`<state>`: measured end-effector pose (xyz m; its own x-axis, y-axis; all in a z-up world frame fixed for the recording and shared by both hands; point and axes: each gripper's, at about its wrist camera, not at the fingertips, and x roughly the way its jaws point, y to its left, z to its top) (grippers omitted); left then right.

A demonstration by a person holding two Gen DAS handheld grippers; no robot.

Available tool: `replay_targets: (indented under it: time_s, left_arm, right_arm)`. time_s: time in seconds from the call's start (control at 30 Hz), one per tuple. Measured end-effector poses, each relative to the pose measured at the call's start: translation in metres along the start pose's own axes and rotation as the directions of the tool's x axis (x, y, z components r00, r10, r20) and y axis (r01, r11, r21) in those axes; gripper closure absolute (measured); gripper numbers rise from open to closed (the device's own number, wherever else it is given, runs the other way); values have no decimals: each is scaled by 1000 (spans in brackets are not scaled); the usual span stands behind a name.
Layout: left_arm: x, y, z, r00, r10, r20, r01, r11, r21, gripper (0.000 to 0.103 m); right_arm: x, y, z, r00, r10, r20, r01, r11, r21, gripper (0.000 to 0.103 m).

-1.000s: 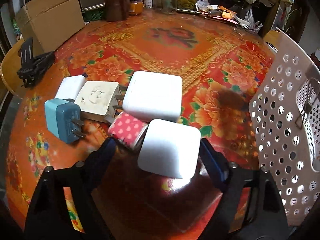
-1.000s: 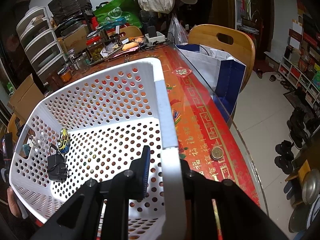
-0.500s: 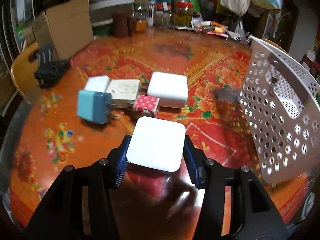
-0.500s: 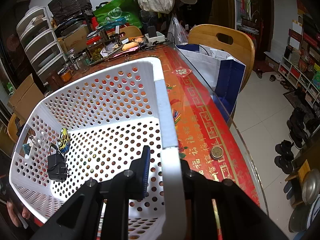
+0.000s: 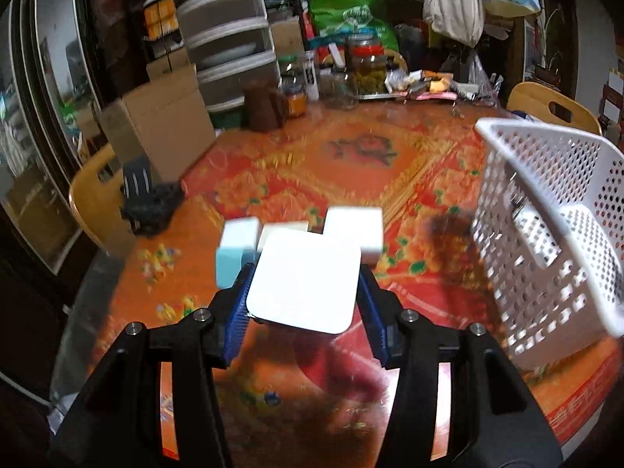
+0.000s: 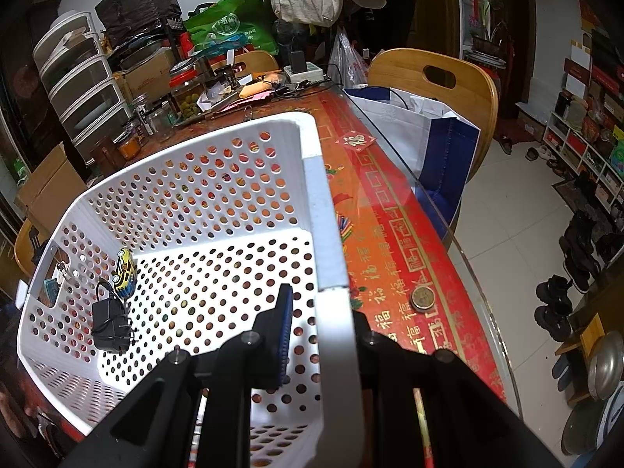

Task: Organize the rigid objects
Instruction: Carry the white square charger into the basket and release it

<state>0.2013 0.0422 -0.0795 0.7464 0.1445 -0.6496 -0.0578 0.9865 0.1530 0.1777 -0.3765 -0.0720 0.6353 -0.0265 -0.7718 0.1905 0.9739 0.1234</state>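
Note:
My left gripper (image 5: 304,296) is shut on a white square charger block (image 5: 304,280) and holds it above the red flowered table (image 5: 351,163). Behind it lie a blue plug adapter (image 5: 234,257), a white block (image 5: 355,230) and others, partly hidden. The white perforated basket (image 5: 546,234) stands to the right. My right gripper (image 6: 323,335) is shut on the basket's rim (image 6: 323,234), one finger inside and one outside. Inside the basket lie a black adapter (image 6: 109,323) and a yellow toy car (image 6: 124,271).
A cardboard box (image 5: 156,128), a black phone stand (image 5: 148,202) and jars (image 5: 366,66) stand at the table's back and left. Wooden chairs (image 6: 440,89) flank the table. A coin (image 6: 423,298) lies near the glass edge at the right.
My left gripper closed on the white block and lifted it off the table, moving up and back. The basket and right gripper have not moved.

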Motion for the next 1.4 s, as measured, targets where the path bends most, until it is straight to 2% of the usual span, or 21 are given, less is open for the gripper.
replay_targets:
  time_s: [0.13, 0.27, 0.47, 0.7, 0.8, 0.87, 0.9, 1.0, 1.13, 1.33, 1.4]
  left_arm:
    - [-26, -18, 27, 998, 0, 61, -3, 999, 45, 55]
    - [-48, -50, 54, 995, 27, 99, -38, 992, 118, 55]
    - [-58, -98, 79, 996, 28, 87, -45, 977, 208, 55]
    - [-55, -158, 88, 998, 16, 67, -38, 939, 341, 55]
    - [-45, -182, 88, 999, -32, -15, 35, 917, 398, 55]
    - [-32, -202, 89, 989, -77, -129, 126, 892, 434, 55]
    - [-27, -211, 89, 983, -80, -163, 147, 879, 455, 55]
    - [-8, -241, 84, 967, -37, -251, 172, 825, 539, 55]
    - [14, -263, 77, 950, 29, -310, 174, 776, 606, 55]
    - [43, -283, 60, 900, 55, -432, 268, 711, 650, 55]
    - [48, -287, 54, 876, 45, -481, 319, 694, 646, 55]
  right_arm:
    - [0, 0, 0, 1000, 0, 0, 0, 1000, 0, 86]
    - [0, 0, 0, 1000, 0, 0, 0, 1000, 0, 86]
    - [0, 1, 0, 1000, 0, -1, 0, 1000, -2, 86]
    - [1, 2, -1, 1000, 7, 2, -7, 1000, 1, 86]
    - [1, 2, -1, 1000, 7, 2, -7, 1000, 2, 86]
    - [1, 2, -1, 1000, 7, 2, -7, 1000, 1, 86]
    - [1, 2, -1, 1000, 8, 2, -8, 1000, 1, 86]
    - [1, 2, -1, 1000, 10, 4, -10, 1000, 1, 86]
    - [2, 2, -1, 1000, 12, 4, -12, 1000, 0, 86]
    - [1, 3, -2, 1000, 11, 3, -11, 1000, -2, 86]
    - [2, 4, -2, 1000, 11, 2, -11, 1000, -3, 86]
